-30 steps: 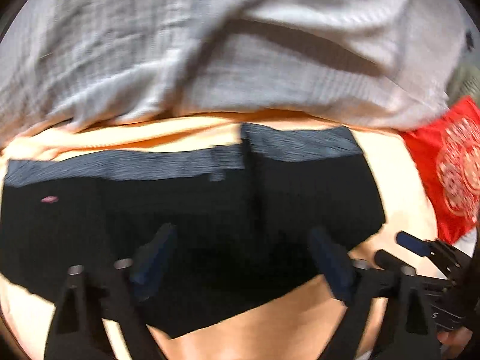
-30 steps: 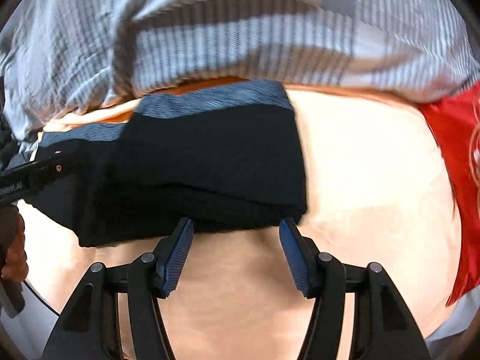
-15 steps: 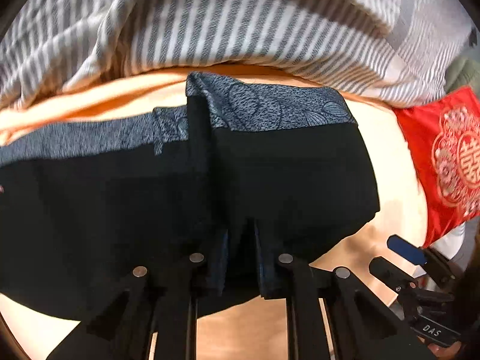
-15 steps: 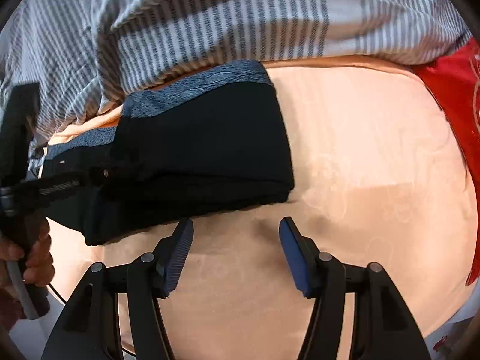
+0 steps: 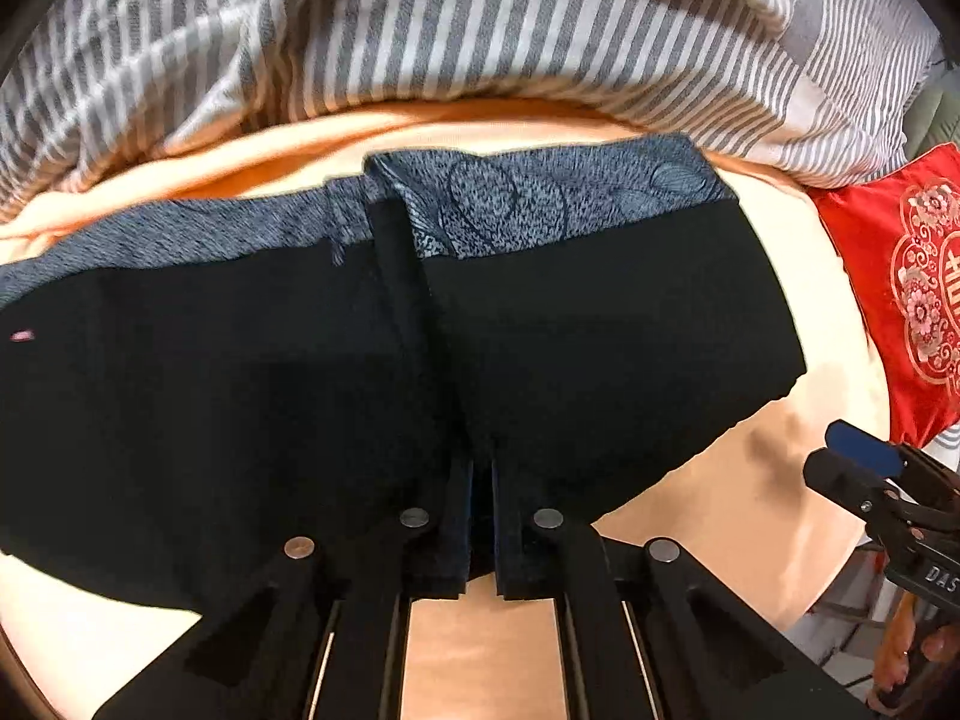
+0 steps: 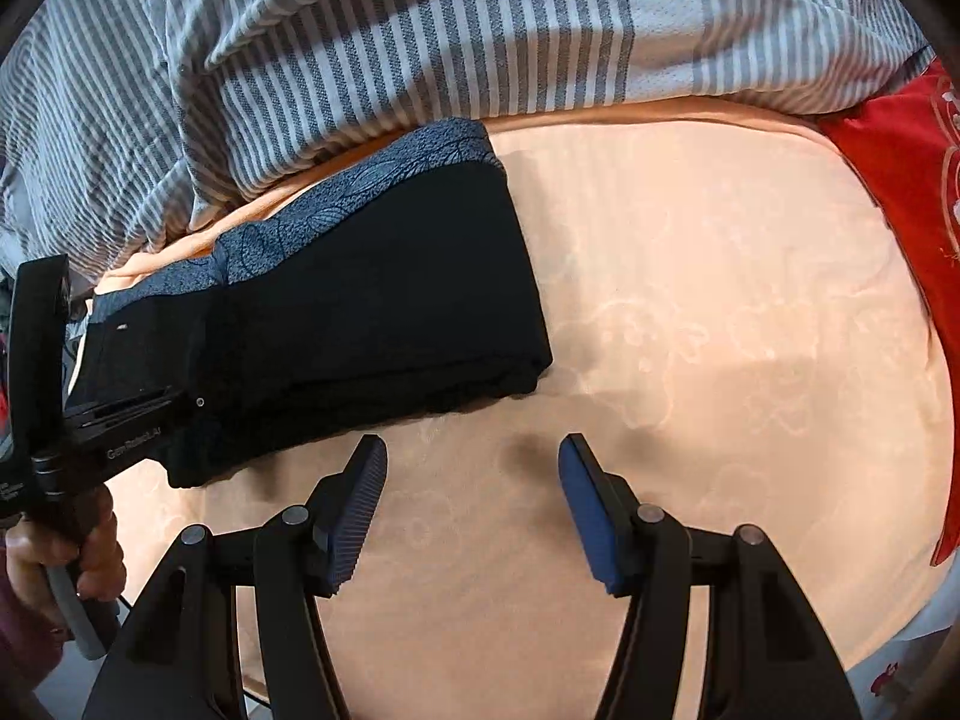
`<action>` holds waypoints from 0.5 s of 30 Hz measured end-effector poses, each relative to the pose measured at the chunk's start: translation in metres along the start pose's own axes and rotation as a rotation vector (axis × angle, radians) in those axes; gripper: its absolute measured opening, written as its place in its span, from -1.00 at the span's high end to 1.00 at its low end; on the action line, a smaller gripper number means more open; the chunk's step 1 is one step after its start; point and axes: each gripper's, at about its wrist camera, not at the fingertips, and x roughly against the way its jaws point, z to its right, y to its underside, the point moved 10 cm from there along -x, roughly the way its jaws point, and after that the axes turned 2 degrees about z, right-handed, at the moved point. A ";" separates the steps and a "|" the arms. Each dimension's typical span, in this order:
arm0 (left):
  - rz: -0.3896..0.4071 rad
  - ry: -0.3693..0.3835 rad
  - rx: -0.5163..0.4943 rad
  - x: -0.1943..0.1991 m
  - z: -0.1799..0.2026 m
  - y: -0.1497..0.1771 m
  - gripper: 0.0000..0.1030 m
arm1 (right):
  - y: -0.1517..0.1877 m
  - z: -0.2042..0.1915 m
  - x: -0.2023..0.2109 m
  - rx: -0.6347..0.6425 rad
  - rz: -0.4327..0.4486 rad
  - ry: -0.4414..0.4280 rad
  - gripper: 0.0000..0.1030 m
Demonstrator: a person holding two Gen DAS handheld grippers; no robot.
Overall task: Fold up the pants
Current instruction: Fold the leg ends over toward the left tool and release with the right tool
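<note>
Two views split the scene between them. Only the left wrist view showed the pants (image 5: pixel 600 348) spread across the bed (image 5: pixel 768 510), black with a grey patterned waistband along the far side, beside the striped quilt (image 5: pixel 480 30), and the folded part lying on the right over a longer flat part on the left. Only the right wrist view showed the broad bare stretch of peach sheet toward the red cushion (image 6: pixel 900 192), and a hand (image 6: pixel 60 558) at the lower left holding the left gripper's handle.

A second before, the left gripper's (image 5: pixel 480 516) fingers had stood wide apart over the near hem; half a second before, they had already closed. At this moment they were pressed together on a pinch of black cloth at the near edge of the pants, where the folded part meets the flat one, and the pants filled more of that view than earlier. The right gripper (image 6: pixel 474 510) had kept the same gap throughout.

Its fingers stood well apart with nothing between them, above bare sheet, near the pants' near right corner but not touching it. The pants lay just beyond and left of its left finger.
</note>
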 end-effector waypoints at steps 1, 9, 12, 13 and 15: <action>0.001 -0.016 0.006 0.006 -0.002 0.000 0.73 | 0.000 0.000 0.001 -0.001 0.001 -0.001 -0.24; 0.143 -0.041 0.021 0.060 0.000 -0.033 -0.31 | -0.021 0.004 0.008 -0.010 0.033 -0.007 -0.24; 0.155 -0.046 0.000 0.046 0.018 -0.058 -0.31 | -0.031 0.005 0.007 -0.015 0.038 -0.013 -0.21; 0.158 -0.043 -0.005 0.041 0.023 -0.064 -0.31 | -0.033 0.005 0.005 -0.022 0.036 -0.020 -0.13; 0.159 -0.047 0.003 0.025 0.031 -0.075 -0.31 | -0.040 0.005 0.002 -0.045 0.028 -0.051 0.28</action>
